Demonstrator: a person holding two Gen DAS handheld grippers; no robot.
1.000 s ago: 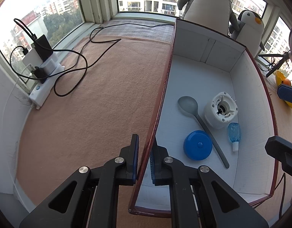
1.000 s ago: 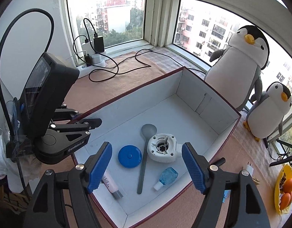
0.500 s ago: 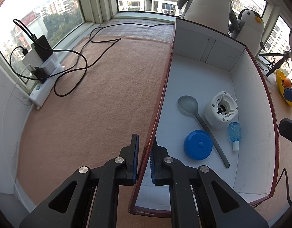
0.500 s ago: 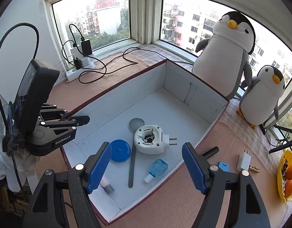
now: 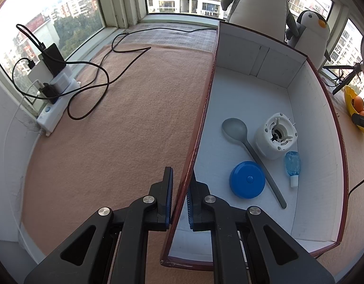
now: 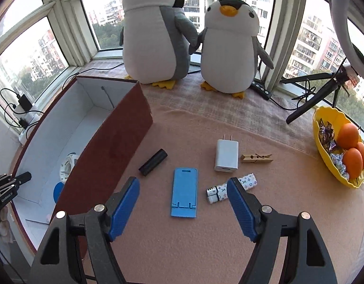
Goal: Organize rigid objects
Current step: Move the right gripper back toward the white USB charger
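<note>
My left gripper [image 5: 179,198] is shut on the left wall of the red-brown box [image 5: 200,118]. Inside the box lie a grey spoon [image 5: 243,142], a white round device [image 5: 275,139], a blue disc [image 5: 247,182] and a small blue bottle [image 5: 292,166]. My right gripper [image 6: 183,207] is open and empty, hovering over a blue phone stand [image 6: 184,190] on the mat. Near it lie a black cylinder [image 6: 153,162], a white charger [image 6: 226,155], a wooden clothespin [image 6: 256,158] and a white patterned tube [image 6: 231,187]. The box [image 6: 111,146] stands to their left.
Two plush penguins [image 6: 158,30] stand behind the box by the windows. A yellow bowl with oranges [image 6: 340,146] sits at the right. A tripod [image 6: 319,94] and cables are at the back right. A power strip with chargers and cables [image 5: 54,94] lies left of the box.
My right gripper has swung right, away from over the box to above the loose items on the mat. My left gripper has stayed shut on the box wall.
</note>
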